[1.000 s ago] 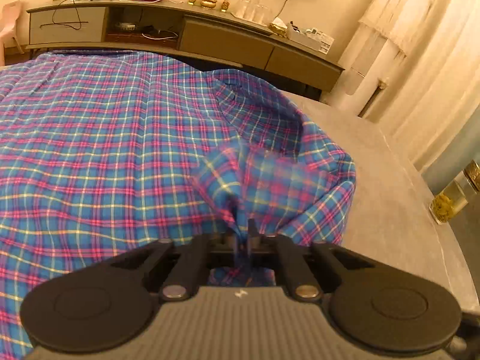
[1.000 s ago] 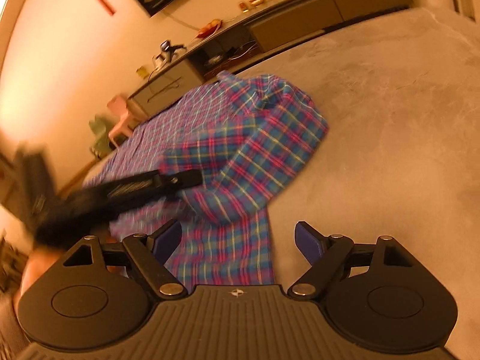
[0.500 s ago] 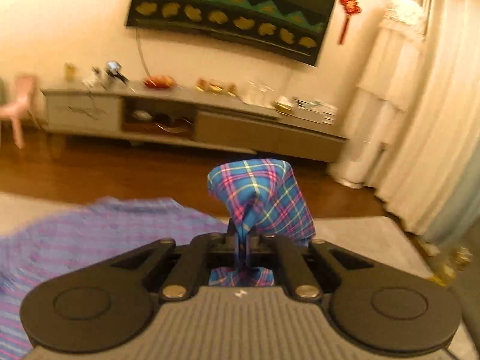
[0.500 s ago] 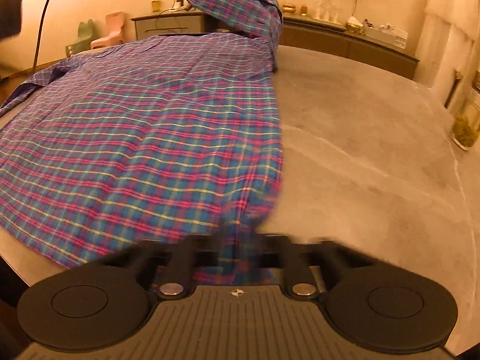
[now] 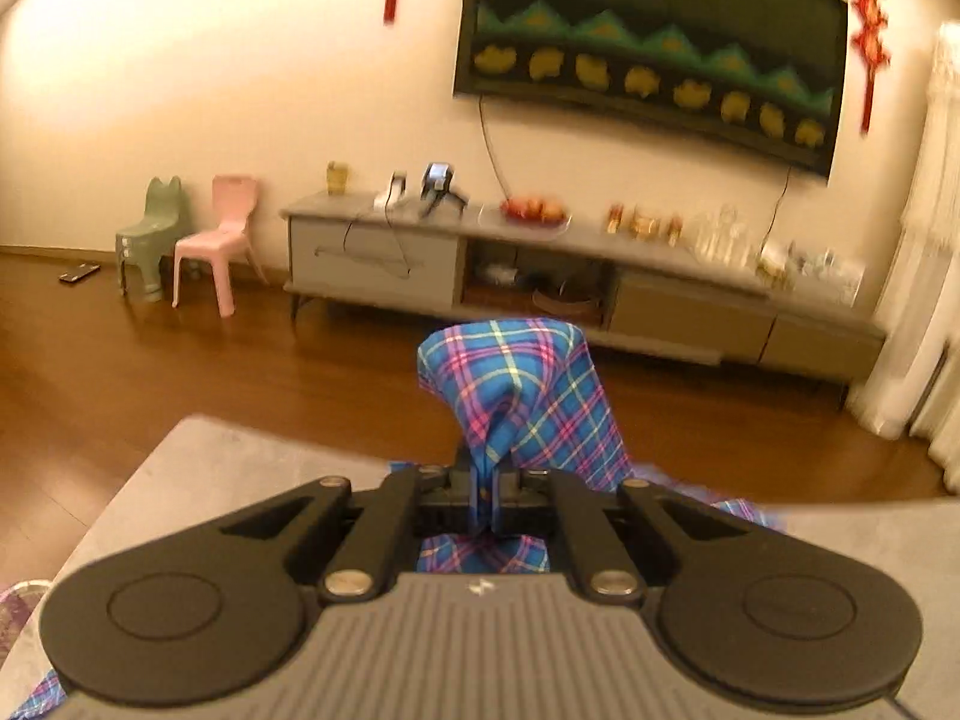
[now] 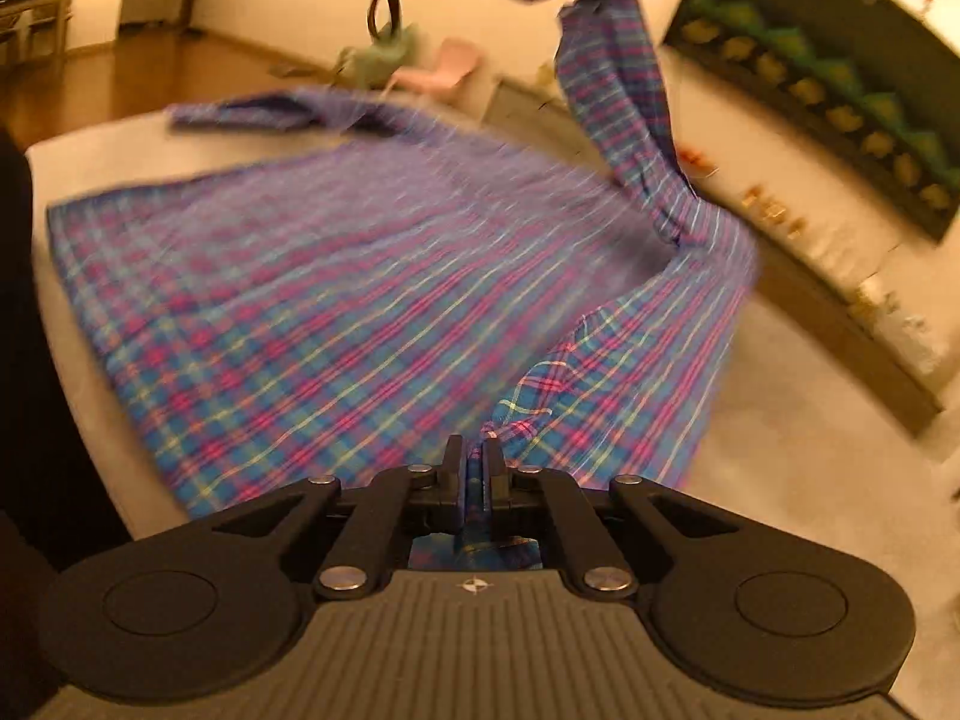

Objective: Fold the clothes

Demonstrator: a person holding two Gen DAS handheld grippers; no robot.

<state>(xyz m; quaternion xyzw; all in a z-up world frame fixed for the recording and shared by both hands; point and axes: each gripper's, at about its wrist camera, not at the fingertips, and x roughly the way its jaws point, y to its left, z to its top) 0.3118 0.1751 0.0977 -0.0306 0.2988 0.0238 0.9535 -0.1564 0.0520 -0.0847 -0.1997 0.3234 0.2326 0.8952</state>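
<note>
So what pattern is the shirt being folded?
Blue plaid shirt with pink and yellow lines, sharpest in the left wrist view.

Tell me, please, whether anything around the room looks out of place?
A small dark flat object lies on the wooden floor beside the green chair, seemingly a dropped remote or phone. Nothing else stands out.

The shirt [image 6: 336, 300] lies spread on the table [image 6: 798, 450] — one corner lifted — TV cabinet [image 5: 600, 276] beyond.

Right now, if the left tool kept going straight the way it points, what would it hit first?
Apart from the plaid shirt pinched in the left tool, probably the wooden floor past the table edge, short of the TV cabinet; depth is unclear.
</note>
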